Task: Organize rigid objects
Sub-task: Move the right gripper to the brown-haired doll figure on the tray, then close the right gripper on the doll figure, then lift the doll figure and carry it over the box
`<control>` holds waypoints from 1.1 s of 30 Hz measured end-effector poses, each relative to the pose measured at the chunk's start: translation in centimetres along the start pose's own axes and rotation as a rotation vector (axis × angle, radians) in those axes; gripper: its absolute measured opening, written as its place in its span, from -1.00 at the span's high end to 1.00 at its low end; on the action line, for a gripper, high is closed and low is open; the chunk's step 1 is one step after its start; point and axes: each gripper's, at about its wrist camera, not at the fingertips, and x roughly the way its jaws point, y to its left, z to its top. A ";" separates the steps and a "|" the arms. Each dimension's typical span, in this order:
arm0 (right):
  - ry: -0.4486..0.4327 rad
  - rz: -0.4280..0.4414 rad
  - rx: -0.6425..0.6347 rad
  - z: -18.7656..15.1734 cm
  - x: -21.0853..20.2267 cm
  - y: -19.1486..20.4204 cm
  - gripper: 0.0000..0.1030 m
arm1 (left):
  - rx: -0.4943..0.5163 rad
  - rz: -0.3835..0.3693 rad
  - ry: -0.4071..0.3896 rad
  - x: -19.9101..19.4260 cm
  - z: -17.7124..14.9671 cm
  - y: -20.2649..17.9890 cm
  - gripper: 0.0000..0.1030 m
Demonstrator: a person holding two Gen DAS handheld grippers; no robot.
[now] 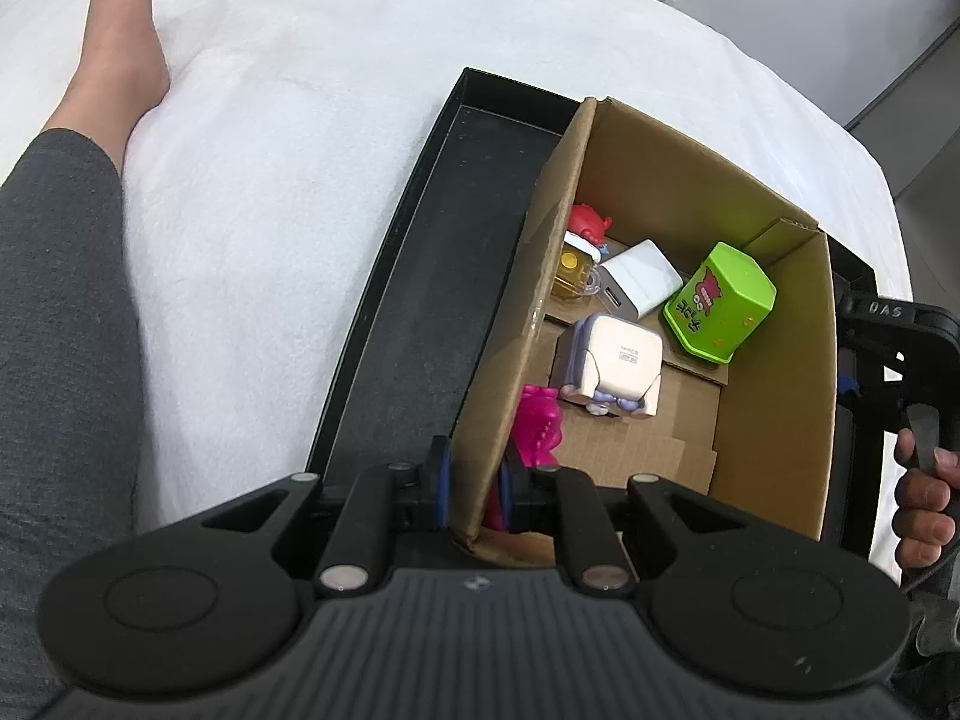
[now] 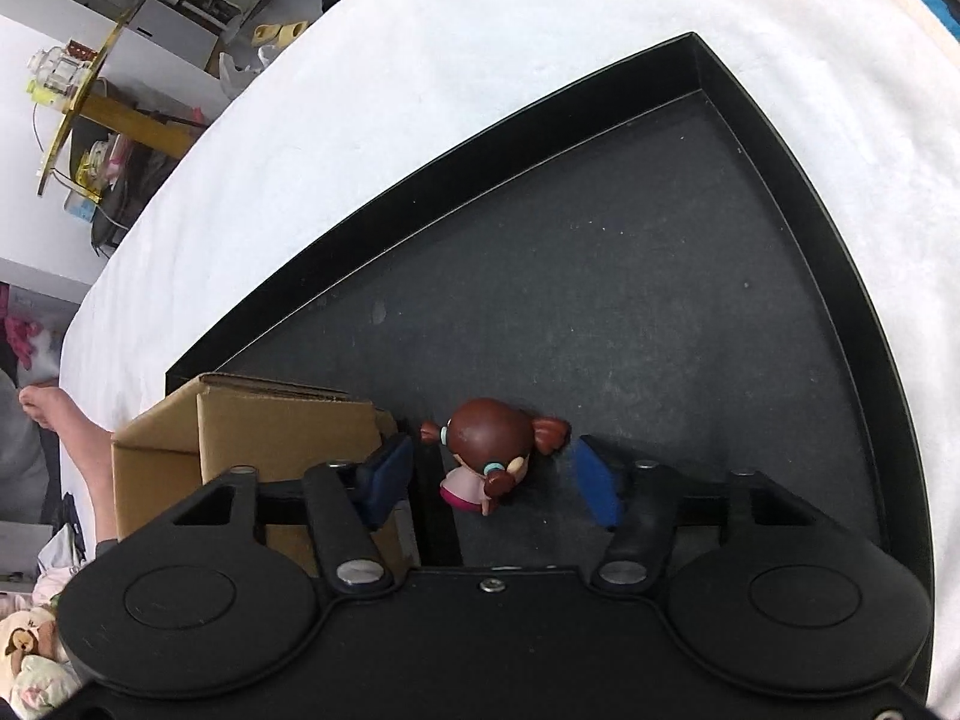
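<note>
Gripping the near left wall of the cardboard box, the left gripper is pinching the panel between its two blue-padded fingers, one outside the box and one inside. That box is sitting in the black tray, toward the tray's right side in the left wrist view, and the tray is lying on the white bedcover.

Inside the box, several things are lying loose: a green canister tipped on its side at the right, a white charger block just left of it, a yellow and clear toy and a red figure against the far left wall, a white cube toy near the middle, and a pink toy close to the gripped wall.

Hovering over the tray floor, the right gripper is standing wide open, its blue pads on either side of a small doll figurine with brown hair and a pink dress. Neither pad is touching the doll, which is lying on the tray floor just right of the box corner.

At the left of the left wrist view, the person's leg is resting on the bedcover.
</note>
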 end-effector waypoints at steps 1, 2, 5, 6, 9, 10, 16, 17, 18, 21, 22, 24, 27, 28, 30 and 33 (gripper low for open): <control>0.004 -0.013 -0.008 0.0 0.0 0.1 0.20 | 0.000 0.000 -0.001 0.0 0.0 0.0 0.72; 0.011 -0.021 -0.014 -0.2 0.0 0.1 0.29 | 0.000 -0.001 -0.001 0.0 0.0 0.0 0.72; 0.023 -0.025 -0.008 -0.5 -0.3 0.0 0.43 | 0.000 0.001 -0.002 0.0 -0.1 0.0 0.72; 0.016 -0.042 -0.013 -0.7 -0.6 0.0 0.43 | 0.000 0.002 -0.003 0.0 -0.1 0.0 0.72; 0.011 -0.045 -0.008 -1.3 -1.3 -0.4 0.43 | 0.004 0.005 -0.004 0.1 -0.1 -0.1 0.72; 0.008 -0.045 -0.006 -1.4 -1.6 -0.5 0.43 | 0.005 0.006 -0.003 0.2 -0.2 -0.1 0.72; -0.019 -0.034 0.011 -2.3 -3.6 -1.3 0.43 | -0.001 0.005 -0.001 0.3 -0.1 0.0 0.72; -0.024 -0.033 0.010 -2.4 -4.0 -1.4 0.43 | -0.001 0.004 -0.001 0.3 -0.1 0.0 0.72; -0.030 -0.035 0.006 -2.5 -4.4 -1.4 0.43 | 0.002 0.004 -0.002 0.3 -0.1 0.0 0.72; -0.041 -0.032 0.002 -2.6 -5.2 -1.4 0.43 | 0.009 0.003 -0.004 0.2 -0.2 0.0 0.72; -0.046 -0.032 -0.002 -2.2 -5.1 -0.9 0.43 | 0.010 0.004 -0.005 0.2 -0.2 -0.1 0.72; -0.055 -0.029 -0.011 -2.5 -5.8 -0.8 0.43 | 0.012 0.005 -0.004 0.2 -0.1 -0.1 0.72; -0.067 -0.027 -0.026 -2.1 -6.1 0.5 0.43 | 0.014 0.004 -0.003 0.2 -0.1 -0.1 0.72; -0.072 -0.026 -0.031 -2.0 -6.3 0.6 0.43 | 0.015 0.004 -0.003 0.2 -0.1 -0.2 0.72; -0.079 -0.023 -0.038 -1.9 -6.7 1.1 0.43 | 0.018 0.005 -0.002 0.2 -0.1 -0.2 0.72; -0.090 -0.025 -0.055 -1.9 -7.5 1.6 0.43 | 0.024 0.004 -0.001 0.2 -0.1 -0.2 0.72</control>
